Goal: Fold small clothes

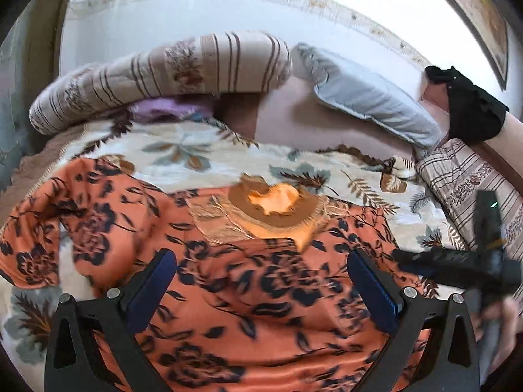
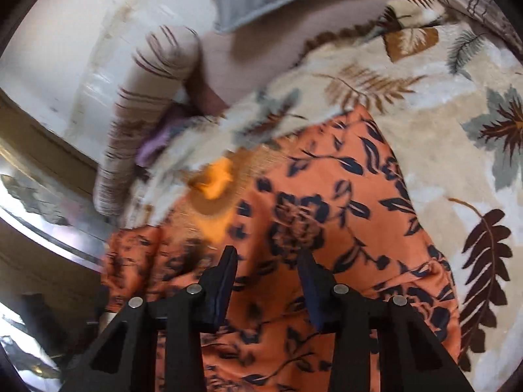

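The left hand-held gripper (image 1: 261, 281) is held wide and the right hand-held gripper (image 2: 267, 277) narrower, both empty, above the orange floral garment (image 1: 228, 294) spread on the bed (image 1: 202, 153); folding is judged barely begun.

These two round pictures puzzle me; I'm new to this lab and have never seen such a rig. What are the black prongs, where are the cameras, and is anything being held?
No robot: a person carries a hand-held gripper in each hand, each with a fisheye camera looking along its two fingers. In the left wrist view the left gripper stands wide open over an orange floral garment spread on a leaf-patterned blanket; the other gripper shows blurred at the right edge. In the right wrist view the right gripper is narrower but open above the same garment. Neither holds anything. Behind lie a striped bolster and a grey pillow.
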{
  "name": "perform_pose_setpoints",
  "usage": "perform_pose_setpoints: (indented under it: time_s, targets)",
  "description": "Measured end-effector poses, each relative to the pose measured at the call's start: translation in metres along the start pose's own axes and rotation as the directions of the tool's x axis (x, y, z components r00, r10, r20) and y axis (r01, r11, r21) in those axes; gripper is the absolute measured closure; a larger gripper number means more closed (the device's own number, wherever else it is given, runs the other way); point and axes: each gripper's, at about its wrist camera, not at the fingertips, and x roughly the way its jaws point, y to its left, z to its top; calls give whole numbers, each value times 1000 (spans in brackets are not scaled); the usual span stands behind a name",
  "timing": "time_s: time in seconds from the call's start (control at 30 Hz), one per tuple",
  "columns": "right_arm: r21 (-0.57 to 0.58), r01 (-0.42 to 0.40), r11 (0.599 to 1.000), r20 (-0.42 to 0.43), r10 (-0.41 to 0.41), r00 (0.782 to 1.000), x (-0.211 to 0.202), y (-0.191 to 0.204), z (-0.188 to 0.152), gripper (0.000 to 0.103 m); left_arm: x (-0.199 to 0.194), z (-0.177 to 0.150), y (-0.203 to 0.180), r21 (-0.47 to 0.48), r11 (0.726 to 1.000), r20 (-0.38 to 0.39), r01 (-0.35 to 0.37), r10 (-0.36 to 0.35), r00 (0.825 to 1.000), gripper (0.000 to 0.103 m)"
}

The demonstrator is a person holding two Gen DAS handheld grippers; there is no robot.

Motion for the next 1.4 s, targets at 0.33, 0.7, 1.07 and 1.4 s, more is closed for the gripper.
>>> perform_pose_setpoints:
  time_s: [0.33, 0.7, 1.07, 1.4]
  targets:
    - [108, 51, 993, -140, -35, 990, 41, -37, -7, 65, 86, 8, -18, 3, 981, -352, -192, 181, 919, 64]
    - [160, 17, 987, -172, 11, 985, 34, -46, -7, 64, 31, -6, 8, 21, 960, -314, -280, 272, 910, 93]
    - [166, 16, 986, -166, 12, 986, 31, -50, -10, 63, -36, -55, 51, -6, 952, -295, -306, 290, 910, 66]
    - [137, 32, 990, -157, -10, 988, 30, -45, -11, 63, -21, -49, 86, -156, 953, -334, -259, 195, 922, 33]
